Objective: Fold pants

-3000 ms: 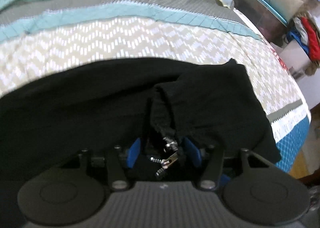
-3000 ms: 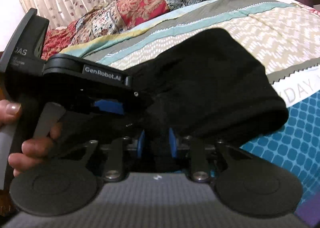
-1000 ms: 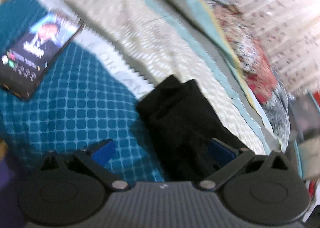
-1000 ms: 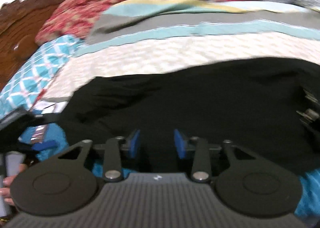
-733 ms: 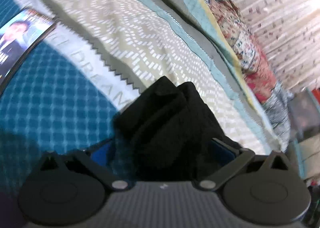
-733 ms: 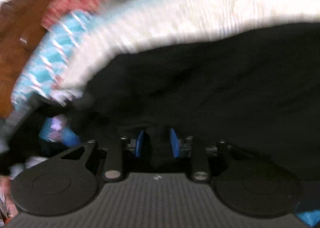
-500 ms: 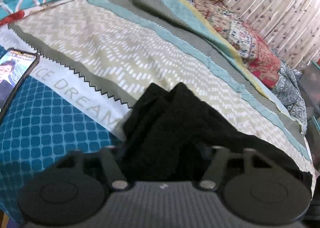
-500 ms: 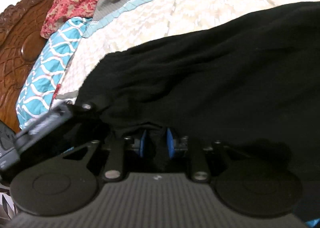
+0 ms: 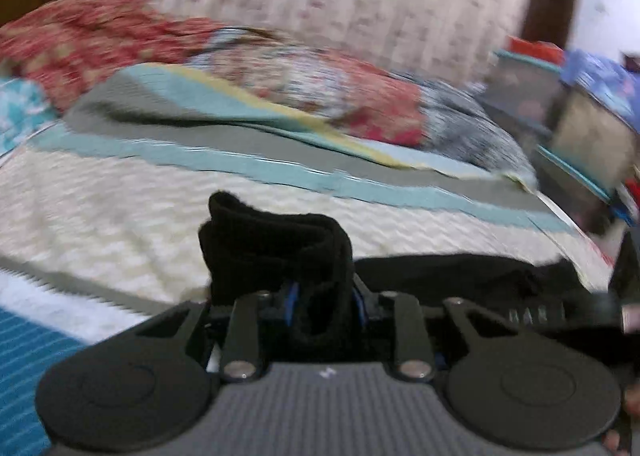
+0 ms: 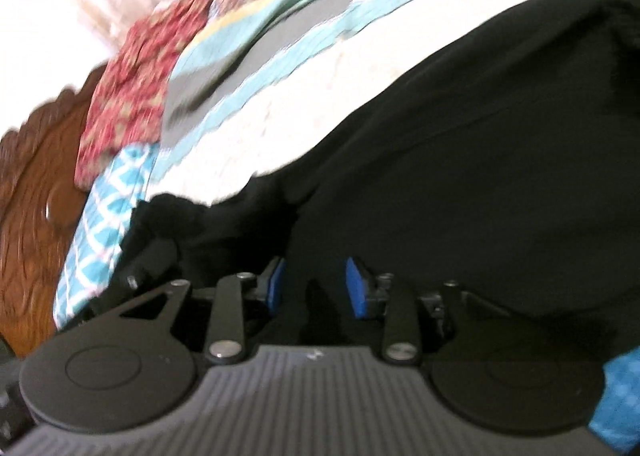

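Black pants (image 10: 480,176) lie spread over the patterned bedspread (image 10: 280,96). In the left wrist view a bunched end of the pants (image 9: 276,244) stands up out of my left gripper (image 9: 326,304), whose jaws are closing with the fabric pinched between the blue pads, raised above the bedspread (image 9: 120,216). My right gripper (image 10: 316,286) hovers low over the pants' near edge. Its jaws are opening, and a small ridge of black cloth sits loose in the gap without touching the pads. The picture is blurred by motion.
Red patterned pillows (image 9: 100,36) and a quilt lie along the far side of the bed. A carved wooden headboard (image 10: 32,196) stands at the left. Boxes and clutter (image 9: 580,116) stand beyond the bed's right edge.
My left gripper went from wide open around the pants' end to shut on it, rolled, and lifted the bunch. The right gripper's pads drew apart from the cloth they pinched.
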Available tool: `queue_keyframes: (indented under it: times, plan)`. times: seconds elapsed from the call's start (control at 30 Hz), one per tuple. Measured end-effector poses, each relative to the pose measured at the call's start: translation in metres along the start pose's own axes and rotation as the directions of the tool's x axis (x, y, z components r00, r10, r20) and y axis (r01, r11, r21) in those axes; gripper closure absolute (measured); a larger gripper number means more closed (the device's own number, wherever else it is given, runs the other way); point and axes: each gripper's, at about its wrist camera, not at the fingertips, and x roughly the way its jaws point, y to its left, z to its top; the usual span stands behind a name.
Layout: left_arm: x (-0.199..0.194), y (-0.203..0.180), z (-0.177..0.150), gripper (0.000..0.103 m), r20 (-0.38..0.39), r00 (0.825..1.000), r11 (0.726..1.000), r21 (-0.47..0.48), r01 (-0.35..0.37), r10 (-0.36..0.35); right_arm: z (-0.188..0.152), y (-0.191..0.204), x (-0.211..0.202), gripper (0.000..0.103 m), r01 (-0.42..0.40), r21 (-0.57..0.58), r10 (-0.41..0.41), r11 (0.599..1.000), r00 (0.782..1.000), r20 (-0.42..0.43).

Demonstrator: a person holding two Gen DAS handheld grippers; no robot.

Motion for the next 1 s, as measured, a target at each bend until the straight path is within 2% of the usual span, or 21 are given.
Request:
queue_keyframes:
  times: [0.03,0.07,0.1,0.13,0.2,0.27,0.33,0.37,0.43,0.53,0.57,0.6,0.67,0.7,0.73,0.77,0.8,0.83,0.9,1.0]
  plan:
    - [0.006,-0.014,-0.002,0.079,-0.008,1.0,0.999,0.029,0.013,-0.013,0.002,-0.008,-0.011,0.065,0.009,0.012,-0.009,1.0,1.0,0.029]
    - [0.015,-0.029,-0.006,0.073,-0.021,0.999,0.998,0.064,0.03,-0.029,0.004,-0.015,-0.021,0.065,0.02,0.022,-0.021,1.0,0.998,0.058]
    - [0.025,-0.045,-0.011,0.055,-0.047,0.998,0.992,0.114,0.054,-0.049,0.006,-0.022,-0.03,0.065,0.036,0.03,-0.038,0.999,0.996,0.081]
    - [0.037,-0.06,-0.017,0.046,-0.093,0.993,0.982,0.167,0.089,-0.074,0.006,-0.025,-0.034,0.065,0.057,0.043,-0.061,0.997,0.993,0.1]
    - [0.049,-0.082,-0.029,0.044,-0.177,0.981,0.968,0.221,0.121,-0.082,0.006,-0.038,-0.044,0.065,0.092,0.094,-0.103,0.991,0.987,0.124]
    - [0.035,-0.09,-0.034,0.041,-0.161,0.98,0.953,0.26,0.153,-0.114,0.004,-0.051,-0.056,0.064,0.098,0.129,-0.116,0.987,0.983,0.139]
    - [0.011,-0.085,-0.034,0.028,-0.129,0.978,0.944,0.268,0.194,-0.165,0.001,-0.052,-0.063,0.057,0.104,0.124,-0.122,0.987,0.98,0.156]
    - [0.002,-0.077,-0.033,0.024,-0.112,0.977,0.946,0.254,0.204,-0.181,-0.001,-0.051,-0.066,0.05,0.105,0.113,-0.122,0.988,0.979,0.164]
    - [-0.02,-0.048,-0.03,0.024,-0.085,0.977,0.962,0.172,0.21,-0.198,-0.005,-0.043,-0.066,0.043,0.085,0.093,-0.099,0.992,0.982,0.163]
    - [-0.034,0.0,-0.025,0.024,-0.081,0.984,0.988,-0.01,0.156,-0.156,-0.003,-0.03,-0.052,0.027,0.039,0.06,-0.046,0.997,0.991,0.129]
    - [-0.036,0.016,-0.024,0.024,-0.087,0.987,0.989,-0.076,0.129,-0.135,-0.001,-0.026,-0.046,0.02,0.029,0.046,-0.033,0.999,0.993,0.11]
    - [-0.036,0.03,-0.023,0.024,-0.092,0.989,0.986,-0.131,0.104,-0.116,0.001,-0.022,-0.038,0.018,0.017,0.036,-0.02,0.999,0.996,0.082]
    - [-0.034,0.054,-0.021,0.025,-0.103,0.991,0.975,-0.217,0.057,-0.081,0.005,-0.013,-0.019,0.018,-0.009,0.036,0.008,0.999,1.0,0.023]
    - [-0.034,0.062,-0.022,0.025,-0.108,0.992,0.968,-0.247,0.036,-0.065,0.004,-0.01,-0.01,0.019,-0.013,0.033,0.014,0.999,1.0,-0.009]
    - [-0.034,0.067,-0.023,0.025,-0.111,0.992,0.963,-0.267,0.025,-0.057,0.002,-0.004,0.0,0.028,-0.007,0.012,0.008,1.0,0.999,-0.041]
    - [-0.034,0.071,-0.024,0.025,-0.113,0.992,0.958,-0.285,0.023,-0.057,0.0,0.004,0.008,0.064,0.012,-0.035,-0.014,0.999,0.998,-0.061]
    - [-0.034,0.072,-0.024,0.025,-0.114,0.992,0.956,-0.291,0.024,-0.06,-0.001,0.009,0.002,0.071,0.036,-0.088,-0.042,0.995,0.997,-0.063]
    - [-0.033,0.07,-0.021,0.025,-0.114,0.992,0.957,-0.29,0.026,-0.061,-0.001,0.018,-0.001,0.076,0.055,-0.135,-0.06,0.989,0.998,-0.035]
    - [-0.032,0.067,-0.022,0.025,-0.112,0.991,0.962,-0.273,0.033,-0.066,0.005,0.028,-0.024,0.079,0.025,-0.193,-0.015,0.981,0.999,0.05]
    - [-0.025,0.053,-0.02,0.025,-0.12,0.988,0.968,-0.243,0.06,-0.092,0.017,0.028,-0.051,0.079,0.112,-0.265,-0.068,0.958,0.983,0.168]
